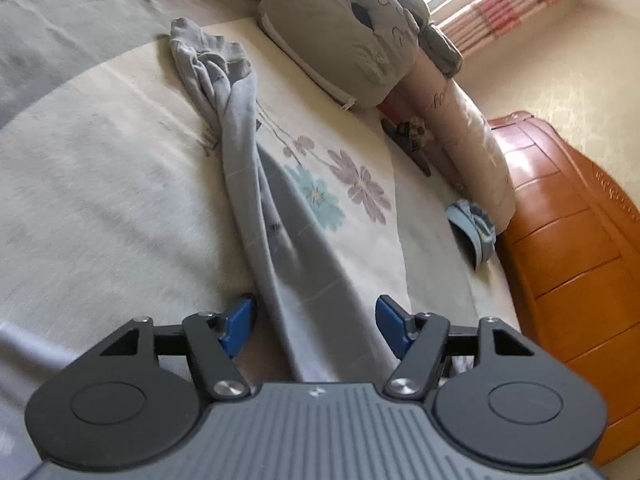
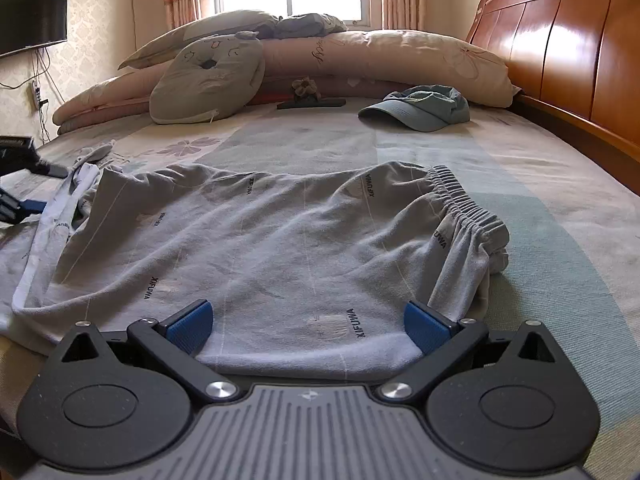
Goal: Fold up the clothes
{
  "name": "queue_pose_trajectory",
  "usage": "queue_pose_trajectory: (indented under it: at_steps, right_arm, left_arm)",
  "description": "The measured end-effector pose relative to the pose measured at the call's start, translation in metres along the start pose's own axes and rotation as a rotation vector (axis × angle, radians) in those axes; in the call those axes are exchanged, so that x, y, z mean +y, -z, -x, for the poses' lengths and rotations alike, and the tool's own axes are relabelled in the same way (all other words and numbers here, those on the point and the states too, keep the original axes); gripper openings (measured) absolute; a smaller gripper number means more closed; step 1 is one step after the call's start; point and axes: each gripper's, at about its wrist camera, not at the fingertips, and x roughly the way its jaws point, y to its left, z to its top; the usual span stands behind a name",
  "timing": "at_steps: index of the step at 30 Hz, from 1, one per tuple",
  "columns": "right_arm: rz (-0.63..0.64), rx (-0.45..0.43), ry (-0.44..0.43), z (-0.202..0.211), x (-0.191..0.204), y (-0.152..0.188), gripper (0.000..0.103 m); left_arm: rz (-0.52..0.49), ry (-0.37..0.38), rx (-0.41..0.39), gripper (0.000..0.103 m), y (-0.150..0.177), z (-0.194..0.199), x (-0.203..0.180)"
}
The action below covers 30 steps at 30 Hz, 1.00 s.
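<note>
Light grey trousers [image 2: 280, 240] with printed letters lie spread on the bed, their elastic waistband [image 2: 468, 208] bunched at the right. In the left wrist view one trouser leg [image 1: 248, 184] runs away from me as a twisted strip to its cuff [image 1: 208, 52]. My left gripper [image 1: 316, 320] is open, and the leg's wide end lies between its blue pads without being pinched. One of its blue fingertips [image 2: 30, 204] shows at the left edge of the right wrist view. My right gripper [image 2: 308, 324] is open too, low over the near folded edge of the trousers.
The bed sheet [image 1: 100, 180] has a flower print. A grey cushion [image 2: 208, 80] and a rolled quilt [image 2: 380, 60] lie along the far side. A blue cap [image 2: 420, 108] sits near the wooden headboard [image 2: 560, 52]. A dark screen [image 2: 32, 20] hangs on the left wall.
</note>
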Motion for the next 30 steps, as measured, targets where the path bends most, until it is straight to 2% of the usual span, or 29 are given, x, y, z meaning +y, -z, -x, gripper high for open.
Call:
queue_pose_trajectory:
  at_steps: [4,10,18,21,23,24,26,27,30]
  right_arm:
    - [0.000,0.000,-0.003,0.000,-0.001,0.000,0.103]
    - [-0.008,-0.003,-0.005,0.000,0.000,0.000,0.103]
    - [-0.044,-0.020,-0.033,0.003,-0.006,0.001,0.103]
    - [-0.069,-0.033,-0.051,0.004,-0.010,0.001,0.103]
    - [-0.083,-0.039,-0.061,0.005,-0.012,0.002,0.103]
    - [-0.088,-0.041,-0.065,0.005,-0.013,0.002,0.103]
    - [-0.099,-0.046,-0.074,0.006,-0.014,0.002,0.103]
    - [-0.105,-0.049,-0.078,0.006,-0.015,0.002,0.103]
    - [-0.115,-0.054,-0.084,0.007,-0.016,0.003,0.103]
  left_arm:
    - [0.089,0.043,-0.026,0.068,-0.010,-0.009,0.010]
    - [0.033,0.082,-0.013,0.066,0.002,-0.005,0.009]
    - [0.047,0.054,-0.042,0.063,-0.021,-0.029,0.008]
    - [0.037,0.045,-0.065,0.054,-0.015,-0.025,0.010]
    - [0.036,0.041,-0.077,0.037,-0.013,-0.023,0.016]
    - [0.063,0.042,-0.079,0.032,-0.014,-0.024,0.022]
    - [0.145,0.045,-0.080,0.014,-0.017,-0.024,0.036]
    - [0.171,0.042,-0.075,0.010,-0.018,-0.025,0.041]
    - [0.154,0.032,-0.074,0.009,-0.017,-0.025,0.041]
